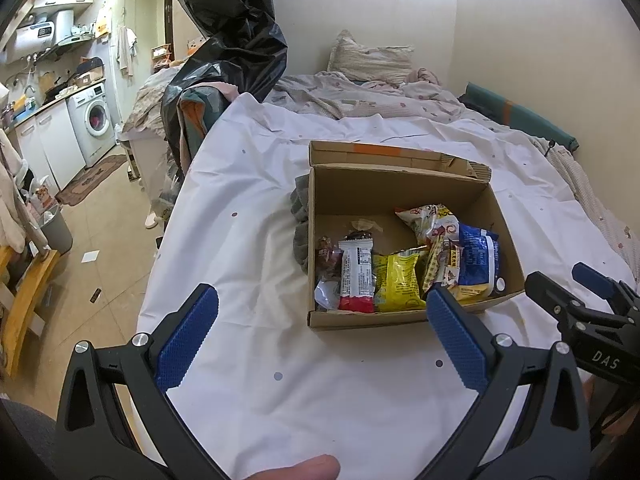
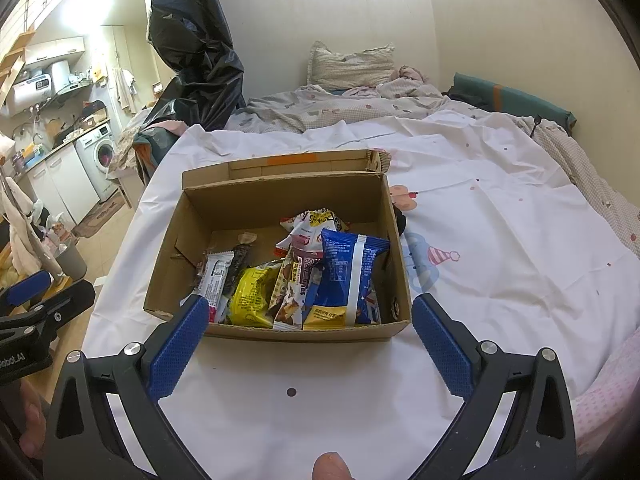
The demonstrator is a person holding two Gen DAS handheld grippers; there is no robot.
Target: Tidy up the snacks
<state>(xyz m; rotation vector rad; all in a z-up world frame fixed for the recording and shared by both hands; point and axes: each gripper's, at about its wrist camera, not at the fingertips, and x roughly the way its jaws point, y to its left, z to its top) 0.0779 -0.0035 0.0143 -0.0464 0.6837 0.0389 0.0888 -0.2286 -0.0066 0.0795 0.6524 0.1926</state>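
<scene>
An open cardboard box (image 1: 400,192) (image 2: 280,196) sits on a white sheet on the bed. Inside lie several snack packs: a blue pack (image 1: 478,260) (image 2: 352,272), a yellow pack (image 1: 396,284) (image 2: 252,296), a white and red bar (image 1: 356,276) (image 2: 216,276) and a white and red pack (image 1: 428,220) (image 2: 312,224) at the back. My left gripper (image 1: 320,320) is open and empty, just before the box's near wall. My right gripper (image 2: 308,324) is open and empty at the box's near wall; it also shows in the left wrist view (image 1: 576,292).
The white sheet (image 1: 248,240) (image 2: 500,240) covers the bed. A pillow (image 1: 372,60) and rumpled bedding lie at the back. A black plastic bag (image 1: 236,40) hangs at the left. A dark cloth (image 1: 300,232) lies by the box's left side. A kitchen with a washing machine (image 1: 94,120) is far left.
</scene>
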